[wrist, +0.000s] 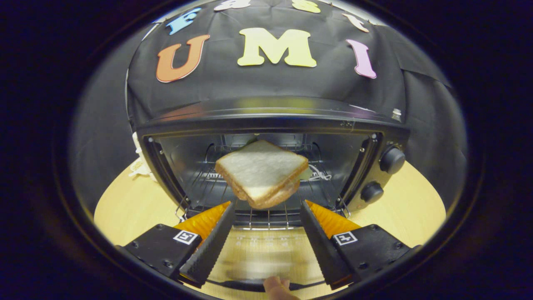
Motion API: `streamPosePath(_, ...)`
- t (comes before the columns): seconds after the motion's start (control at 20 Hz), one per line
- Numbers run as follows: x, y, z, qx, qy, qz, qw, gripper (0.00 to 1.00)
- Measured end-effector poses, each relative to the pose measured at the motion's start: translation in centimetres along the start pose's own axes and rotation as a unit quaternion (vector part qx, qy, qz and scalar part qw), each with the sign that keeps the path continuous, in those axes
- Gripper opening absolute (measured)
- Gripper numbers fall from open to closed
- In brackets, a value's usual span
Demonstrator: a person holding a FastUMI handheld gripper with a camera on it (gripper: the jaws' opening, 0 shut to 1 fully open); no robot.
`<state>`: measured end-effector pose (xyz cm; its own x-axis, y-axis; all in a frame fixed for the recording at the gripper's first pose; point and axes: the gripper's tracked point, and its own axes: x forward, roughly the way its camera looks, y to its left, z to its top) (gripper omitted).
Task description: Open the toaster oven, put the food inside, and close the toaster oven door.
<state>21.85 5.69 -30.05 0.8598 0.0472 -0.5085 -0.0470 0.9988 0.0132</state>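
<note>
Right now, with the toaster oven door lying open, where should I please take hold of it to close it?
Take the handle mid-length, from the front. It runs crosswise along the free edge of the door, farthest from the hinge, below the open gripper.

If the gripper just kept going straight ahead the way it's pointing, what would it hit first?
Most likely the sandwich, just ahead of the open gripper at the mouth of the toaster oven, above the wire rack. Neither finger touches it. Depth is hard to judge.

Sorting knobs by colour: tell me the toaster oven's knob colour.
Black, clearest in the gripper view: upper knob, lower knob.
</note>
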Motion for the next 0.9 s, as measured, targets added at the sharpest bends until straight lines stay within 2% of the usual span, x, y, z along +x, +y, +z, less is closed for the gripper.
streamPosePath(0.15,-2.8,0.3,-2.6,0.002,0.039,0.012,0.999,1.0)
streamPosePath(0.35,-6.6,-0.1,-5.1,-0.017,0.055,0.003,0.998,1.0)
streamPosePath(0.55,-9.5,0.2,-7.3,-0.006,0.07,0.004,0.998,1.0)
streamPosePath(0.75,-10.4,-0.3,-8.5,0.0,0.074,-0.005,0.997,1.0)
streamPosePath(0.9,-9.9,0.1,-10.3,0.022,0.101,0.007,0.995,1.0)
